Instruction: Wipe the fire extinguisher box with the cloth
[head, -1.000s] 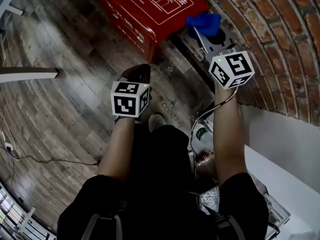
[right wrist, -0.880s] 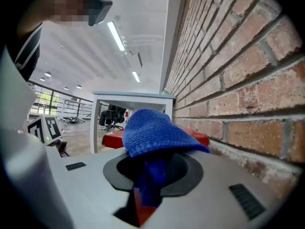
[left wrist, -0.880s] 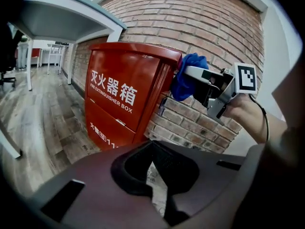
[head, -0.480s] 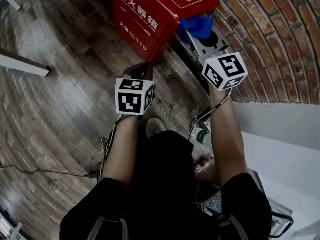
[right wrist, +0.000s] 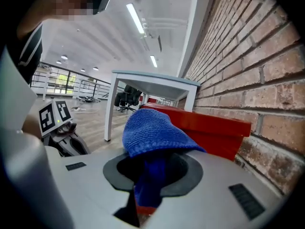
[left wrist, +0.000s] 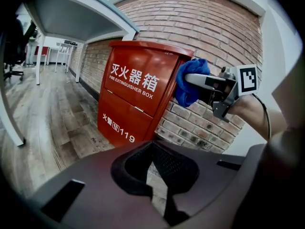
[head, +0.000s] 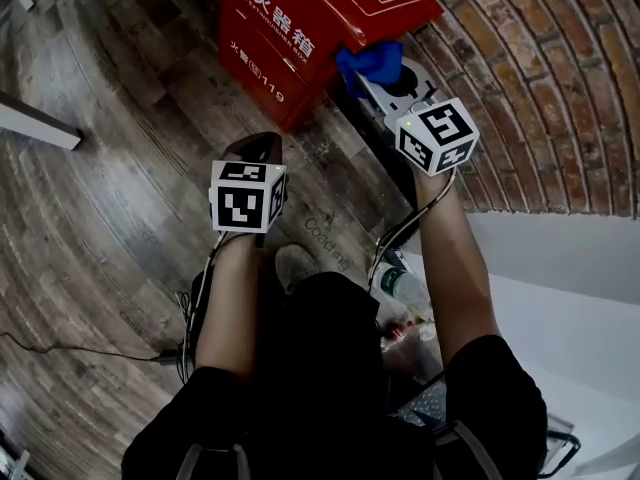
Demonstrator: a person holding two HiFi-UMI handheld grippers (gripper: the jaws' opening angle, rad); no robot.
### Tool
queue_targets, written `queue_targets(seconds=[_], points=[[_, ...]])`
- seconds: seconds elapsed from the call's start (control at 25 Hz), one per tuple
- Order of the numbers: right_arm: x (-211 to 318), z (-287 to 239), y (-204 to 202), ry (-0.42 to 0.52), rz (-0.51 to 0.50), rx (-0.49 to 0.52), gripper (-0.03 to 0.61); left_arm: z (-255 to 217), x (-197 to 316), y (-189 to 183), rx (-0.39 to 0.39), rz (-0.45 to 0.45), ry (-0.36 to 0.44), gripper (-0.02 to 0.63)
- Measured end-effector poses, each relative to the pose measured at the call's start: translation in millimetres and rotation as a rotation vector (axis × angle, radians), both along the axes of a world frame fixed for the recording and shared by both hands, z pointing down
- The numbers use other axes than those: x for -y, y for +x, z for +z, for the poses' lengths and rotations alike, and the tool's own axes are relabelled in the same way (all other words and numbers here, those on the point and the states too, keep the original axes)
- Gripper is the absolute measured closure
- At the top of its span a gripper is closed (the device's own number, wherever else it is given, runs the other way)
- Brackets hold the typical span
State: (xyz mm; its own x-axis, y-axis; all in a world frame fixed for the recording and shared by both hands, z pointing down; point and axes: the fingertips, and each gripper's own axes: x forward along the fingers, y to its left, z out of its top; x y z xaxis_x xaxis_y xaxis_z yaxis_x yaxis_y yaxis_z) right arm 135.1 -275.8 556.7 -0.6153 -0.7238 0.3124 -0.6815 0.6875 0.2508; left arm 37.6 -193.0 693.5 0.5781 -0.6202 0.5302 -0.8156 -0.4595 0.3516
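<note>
Fire extinguisher box point(head: 290, 28): red, with white lettering on its front and lid. It stands on the wooden floor point(head: 120, 168) with its back to the brick wall point(head: 540, 88).
Cloth point(head: 368, 63): blue and bunched up. It is held at the box's upper corner on the wall side. In the left gripper view it overlaps the edge of the lid there. No view shows whether it presses on the red surface.
Right gripper point(head: 372, 76): its jaws are clamped on the cloth. A fold of cloth bulges over the jaw tips and a strip hangs down between them. The gripper reaches forward along the wall toward the box, and its marker cube point(head: 436, 135) is towards the person.
Left gripper point(head: 262, 146): its jaws are together at the tips with nothing between them. It is held over bare floor, short of the box's front face and apart from it. It points at the lower front panel with the 119 print.
Left marker cube point(head: 246, 196): on the left gripper, near the person's forearm.
White table point(left wrist: 71, 13): stands to the left of the box, and its top reaches above the lid.
Bottle point(head: 403, 286): clear plastic. It lies low by the person's right side, near the wall.
Cable point(head: 60, 343): thin and dark. It trails across the floor at the person's left.
Shoe point(head: 296, 263): pale, on the floor below the left gripper.
</note>
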Motion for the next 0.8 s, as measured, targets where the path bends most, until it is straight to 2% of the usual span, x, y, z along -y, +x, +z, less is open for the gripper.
queue_targets(seconds=[0.12, 0.4, 0.68, 0.8], points=[[4, 3, 8, -0.007, -0.024, -0.042, 0.474, 2, -6, -2, 0.017, 0.002, -0.005, 0.606], [26, 11, 39, -0.049, -0.012, -0.169, 0.474, 13, -12, -1, 0.120, 0.035, 0.004, 0.606], [59, 1, 83, -0.104, 0.048, -0.276, 0.474, 24, -26, 1, 0.134, 0.048, -0.026, 0.606], [66, 4, 92, -0.125, 0.063, -0.293, 0.474, 22, -32, 1, 0.108, 0.044, -0.034, 0.606]])
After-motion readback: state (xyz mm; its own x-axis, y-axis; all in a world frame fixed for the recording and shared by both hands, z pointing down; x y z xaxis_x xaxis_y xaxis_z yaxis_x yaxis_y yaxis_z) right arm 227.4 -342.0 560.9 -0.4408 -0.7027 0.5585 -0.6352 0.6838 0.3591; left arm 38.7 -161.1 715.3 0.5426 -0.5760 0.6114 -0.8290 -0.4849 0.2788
